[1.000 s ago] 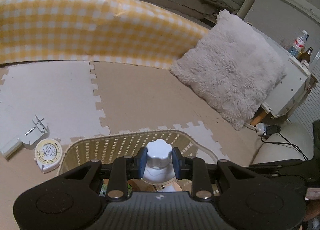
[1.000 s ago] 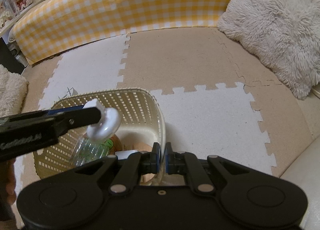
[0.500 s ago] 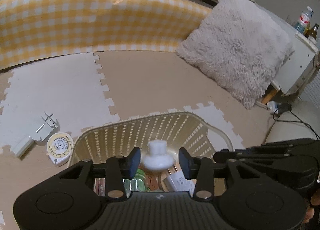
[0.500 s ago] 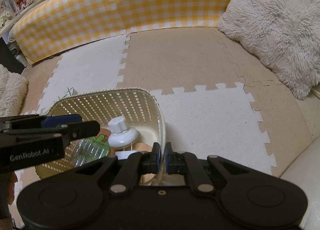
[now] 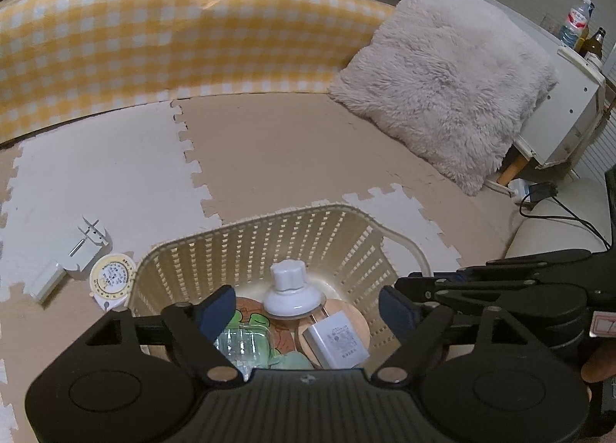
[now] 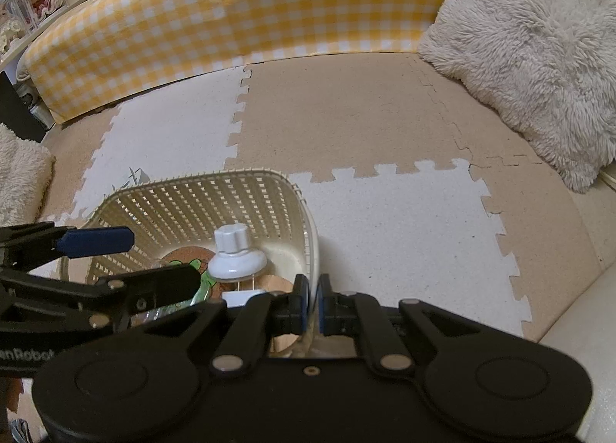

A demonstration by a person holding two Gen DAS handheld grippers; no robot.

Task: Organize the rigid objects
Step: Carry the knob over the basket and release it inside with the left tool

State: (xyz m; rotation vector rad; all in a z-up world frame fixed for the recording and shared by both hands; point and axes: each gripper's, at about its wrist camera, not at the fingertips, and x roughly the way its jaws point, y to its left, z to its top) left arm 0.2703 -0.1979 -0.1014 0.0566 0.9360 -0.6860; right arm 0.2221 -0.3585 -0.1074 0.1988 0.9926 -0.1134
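Since a second ago the white knob (image 5: 291,291) has left the left gripper (image 5: 308,308): it was pinched between the blue pads then, and now it sits upright in the basket (image 5: 265,239), resting on the things at the bottom. Left jaws have just been opening and now stand wide, one pad on each side of the knob and clear of it; nothing is between them at pad level. The left gripper hangs over the near part of the basket.

Right gripper (image 6: 313,306): unchanged, jaws narrow, closed on the near right rim of the basket, with the thin wall running between the pads.

Basket contents seen from the left wrist: a white charger (image 5: 335,341) with its prongs pointing far, lying on a round wooden coaster (image 5: 356,318); a clear plastic bottle (image 5: 240,346) on the near left; a second coaster with a green cartoon print (image 5: 252,318), partly covered by the knob.

On the floor mat (image 5: 277,150), left of the basket: a round yellow tape measure (image 5: 111,275) just beside the basket wall, and beyond it a white plastic piece (image 5: 82,250) and a small white block (image 5: 46,281).

Far side: a yellow checked bumper (image 5: 154,46); far right, a fluffy white cushion (image 5: 442,96).
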